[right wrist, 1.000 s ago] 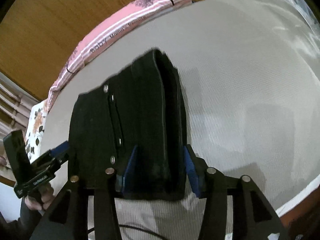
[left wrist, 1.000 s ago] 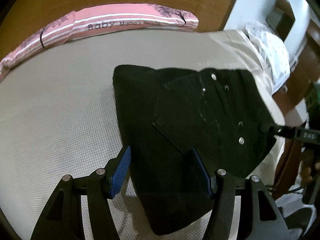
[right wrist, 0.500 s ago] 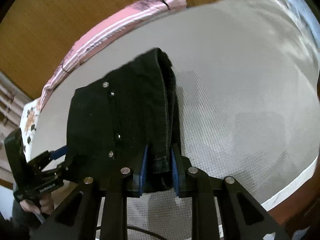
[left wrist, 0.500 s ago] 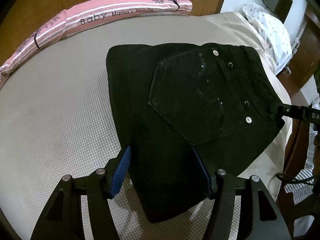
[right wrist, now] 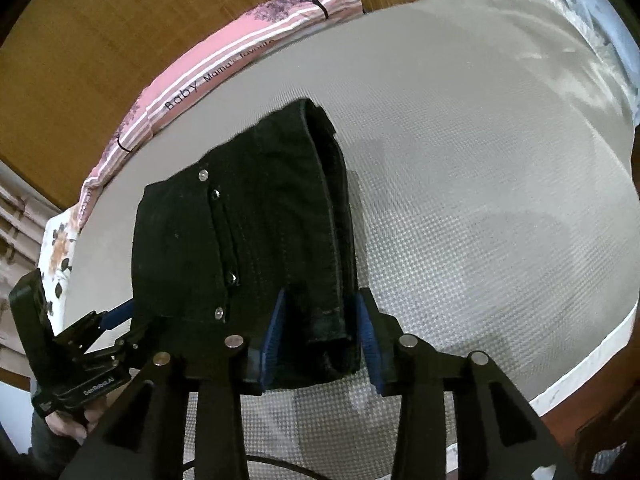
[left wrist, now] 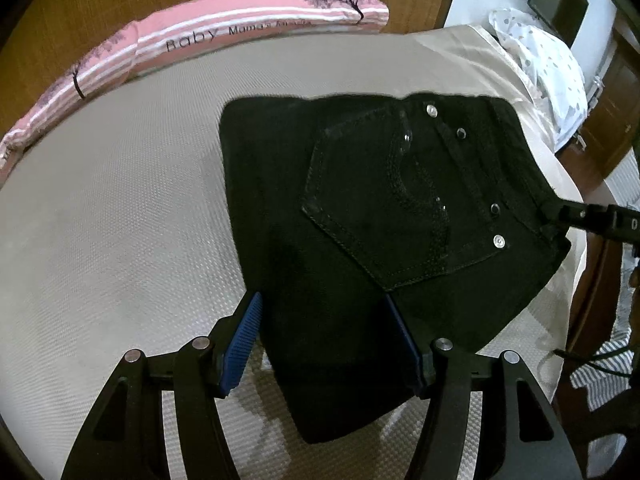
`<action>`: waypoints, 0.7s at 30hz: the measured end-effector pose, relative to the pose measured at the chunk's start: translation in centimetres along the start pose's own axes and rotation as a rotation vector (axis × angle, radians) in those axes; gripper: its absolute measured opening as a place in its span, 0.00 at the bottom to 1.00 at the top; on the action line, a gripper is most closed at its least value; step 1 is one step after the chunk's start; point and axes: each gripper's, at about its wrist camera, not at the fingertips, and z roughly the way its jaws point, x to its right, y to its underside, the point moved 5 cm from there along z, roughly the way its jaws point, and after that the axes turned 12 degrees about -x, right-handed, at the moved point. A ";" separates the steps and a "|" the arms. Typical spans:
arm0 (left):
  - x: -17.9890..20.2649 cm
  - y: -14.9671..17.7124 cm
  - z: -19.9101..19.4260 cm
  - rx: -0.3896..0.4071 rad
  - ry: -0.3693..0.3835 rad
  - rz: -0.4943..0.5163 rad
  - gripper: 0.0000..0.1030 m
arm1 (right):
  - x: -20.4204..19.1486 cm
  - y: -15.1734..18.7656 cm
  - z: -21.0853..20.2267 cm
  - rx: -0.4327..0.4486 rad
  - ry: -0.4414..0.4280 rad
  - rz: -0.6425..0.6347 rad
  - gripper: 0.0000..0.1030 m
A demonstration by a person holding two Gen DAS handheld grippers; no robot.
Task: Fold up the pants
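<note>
On the bed (left wrist: pixel 120 208), folded black pants (left wrist: pixel 360 220) lie between both grippers' parted fingers: left gripper (left wrist: pixel 332 344) wide apart, right gripper (right wrist: pixel 320 340) just reopened, pads clear.

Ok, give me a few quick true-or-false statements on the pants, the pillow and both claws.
1. The black pants lie folded on the bed. True.
2. A back pocket faces up. True.
3. The pink pillow lies on the pants. False: it sits at the bed's far edge, apart from them.
4. The right claw is clear of the pants. False: their edge is between its pads; its jaws have just been opening and the pads do not press.
5. The left claw is shut. False: open, straddling the fold.
</note>
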 end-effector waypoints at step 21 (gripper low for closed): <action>-5.1 -9.5 -0.8 0.110 0.154 -0.160 0.61 | -4.1 -8.2 -0.2 0.125 0.079 -0.183 0.30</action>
